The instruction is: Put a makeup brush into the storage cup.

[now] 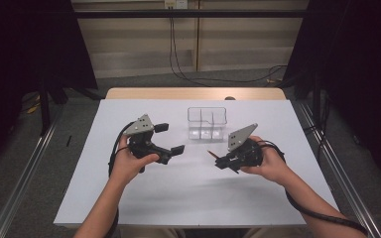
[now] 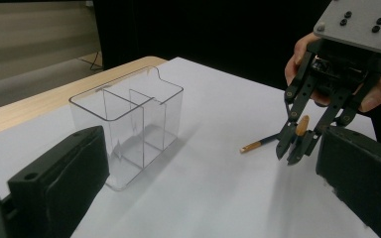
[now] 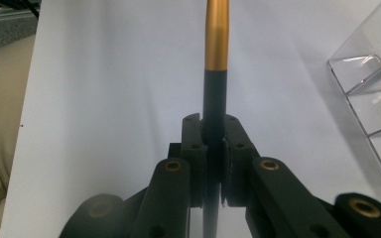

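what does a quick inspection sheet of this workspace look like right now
surface: white table top on a wooden table, bare apart from the items below
job's things: clear divided container standing upright near the middle, compartments look empty; dark pen with a gold end clamped in the right tool
clutter: nothing seen
grippers: left tool open, holding nothing, beside the container; right tool shut on the pen, low over the table
cables: one black cable trails from each tool along the forearm; more cables hang down the back wall onto the floor
surroundings: dark curtains on both sides, metal rails along the floor, grey carpet
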The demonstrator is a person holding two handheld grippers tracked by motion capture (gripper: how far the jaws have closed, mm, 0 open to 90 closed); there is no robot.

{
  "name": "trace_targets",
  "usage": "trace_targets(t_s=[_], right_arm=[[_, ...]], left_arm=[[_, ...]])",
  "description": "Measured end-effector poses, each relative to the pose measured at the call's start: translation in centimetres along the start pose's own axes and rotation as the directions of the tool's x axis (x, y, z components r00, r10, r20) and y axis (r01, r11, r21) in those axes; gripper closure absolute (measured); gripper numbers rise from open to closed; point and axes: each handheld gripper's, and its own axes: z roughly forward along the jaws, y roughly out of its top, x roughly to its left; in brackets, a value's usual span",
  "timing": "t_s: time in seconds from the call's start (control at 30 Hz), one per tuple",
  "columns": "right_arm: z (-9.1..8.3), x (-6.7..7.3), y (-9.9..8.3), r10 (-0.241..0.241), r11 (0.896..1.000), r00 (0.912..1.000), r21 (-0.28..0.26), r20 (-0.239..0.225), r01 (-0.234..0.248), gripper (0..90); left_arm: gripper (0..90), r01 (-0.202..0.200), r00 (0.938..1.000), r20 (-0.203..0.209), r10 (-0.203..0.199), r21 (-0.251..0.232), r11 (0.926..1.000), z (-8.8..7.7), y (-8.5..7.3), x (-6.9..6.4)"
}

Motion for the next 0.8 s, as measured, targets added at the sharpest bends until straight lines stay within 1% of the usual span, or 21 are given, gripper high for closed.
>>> trace_targets(t_s=[0.03,0.13,0.17,0.27,0.3,0.37,0.47,0.5,0.67,0.73,0.8], right_arm=[[0.0,0.0,0.0,-0.001,1.000,1.0000,-0.001,0.000,0.001,83.4],[-0.1,0.0,0.0,0.002,1.000,1.0000,-0.006,-0.002,-0.002,83.4],[-0.1,0.0,0.1,0.003,1.000,1.0000,-0.006,0.000,-0.003,83.4],[-0.2,0.0,0.1,-0.001,1.000,1.0000,-0.010,0.001,0.001,83.4],[-0.2,0.0,0.1,-0.003,1.000,1.0000,-0.013,0.001,0.003,83.4],[-0.2,0.0,0.1,-0.004,1.000,1.0000,-0.013,-0.001,0.004,83.4],[-0.3,0.0,0.1,-0.002,1.000,1.0000,-0.013,0.001,0.002,83.4],[-0.3,0.0,0.1,0.002,1.000,1.0000,-0.012,0.001,-0.002,83.4],[-0.4,-0.1,0.1,0.002,1.000,1.0000,-0.024,0.005,-0.002,83.4],[-0.5,-0.1,0.1,0.002,1.000,1.0000,-0.026,0.007,-0.002,83.4],[-0.4,-0.1,0.1,-0.003,1.000,1.0000,-0.026,0.007,0.004,83.4]], left_arm=[[0.0,-0.005,1.0000,-0.006,0.005,0.002,1.0000,-0.2,-0.1,0.0],[0.0,-0.002,0.9999,-0.014,0.002,-0.013,0.9999,-0.7,-0.3,0.1],[0.0,-0.009,0.9998,-0.020,0.009,-0.015,0.9998,-0.9,-0.4,0.2],[0.0,-0.018,0.9996,-0.021,0.017,-0.045,0.9988,-1.6,-0.6,0.3],[0.0,-0.022,0.9996,-0.018,0.021,-0.051,0.9984,-1.8,-0.7,0.3],[0.0,-0.039,0.9987,-0.035,0.037,-0.056,0.9977,-2.3,-0.7,0.4],[0.0,-0.053,0.9980,-0.038,0.051,-0.070,0.9961,-3.0,-0.9,0.5],[0.0,-0.059,0.9973,-0.049,0.055,-0.075,0.9954,-3.2,-1.0,0.5],[0.0,-0.057,0.9965,-0.064,0.053,-0.071,0.9958,-4.1,-1.7,0.6],[0.0,-0.059,0.9966,-0.062,0.054,-0.077,0.9953,-4.5,-2.0,0.6],[0.1,-0.057,0.9959,-0.075,0.052,-0.078,0.9953,-4.9,-2.5,0.8]])
